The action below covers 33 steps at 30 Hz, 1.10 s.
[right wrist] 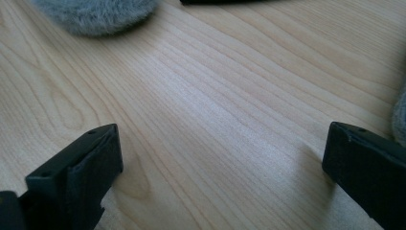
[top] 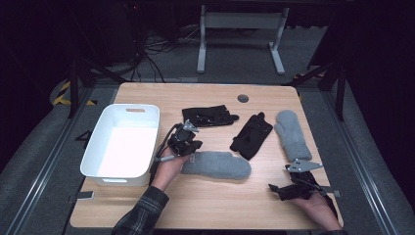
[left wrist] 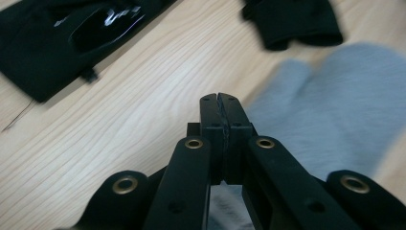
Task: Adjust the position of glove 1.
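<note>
White bin [top: 93, 161], grey mittens [top: 218, 165] [top: 291, 133] — black gloves [top: 208, 116] [top: 251, 135], pale wood-grain table [top: 215, 200], plaid sleeve [top: 142, 215]

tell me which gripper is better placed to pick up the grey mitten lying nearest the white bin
Left. The left gripper sits right at that grey mitten, jaws shut with nothing between them, so it must open first. The right gripper rests open on bare table, farther off.

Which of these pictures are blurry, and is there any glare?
Left gripper view: grey mitten smeared by blur, glare on the black glove. Right gripper view: fingers soft, wood grain sharp. High view: bin floor washed out white, surroundings dark.
</note>
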### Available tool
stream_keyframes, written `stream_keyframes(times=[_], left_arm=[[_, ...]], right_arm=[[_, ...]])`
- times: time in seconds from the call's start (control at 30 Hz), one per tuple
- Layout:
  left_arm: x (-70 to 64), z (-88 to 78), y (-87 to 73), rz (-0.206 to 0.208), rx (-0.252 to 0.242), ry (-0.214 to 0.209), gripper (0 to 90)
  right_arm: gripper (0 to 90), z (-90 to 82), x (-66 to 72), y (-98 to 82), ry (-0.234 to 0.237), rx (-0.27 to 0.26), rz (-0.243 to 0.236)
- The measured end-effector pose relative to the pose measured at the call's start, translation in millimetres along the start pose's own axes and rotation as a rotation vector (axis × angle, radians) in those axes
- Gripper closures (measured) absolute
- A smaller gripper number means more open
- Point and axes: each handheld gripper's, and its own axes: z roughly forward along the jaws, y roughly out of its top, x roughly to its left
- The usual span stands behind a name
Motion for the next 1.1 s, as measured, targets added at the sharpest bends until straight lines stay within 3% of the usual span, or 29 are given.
stream_keyframes(times=[0.13,0.47,0.7,1.1], left_arm=[[5.3,10.5,-4.7,-0.014,0.060,0.028,90.0],[-1.9,9.3,-16.3,0.019,0.110,0.005,90.0],[-12.6,3.2,-23.2,0.037,0.117,-0.046,90.0],[-41.4,-6.6,-36.8,0.079,0.117,-0.184,90.0]], right_arm=[[0.5,0.0,0.0,0.0,0.000,-0.001,0.000],[0.5,0.0,0.0,0.0,0.001,0.000,-0.001],[0.5,0.0,0.1,0.0,0.001,0.000,-0.001],[0.5,0.0,0.1,0.0,0.001,0.000,-0.001]])
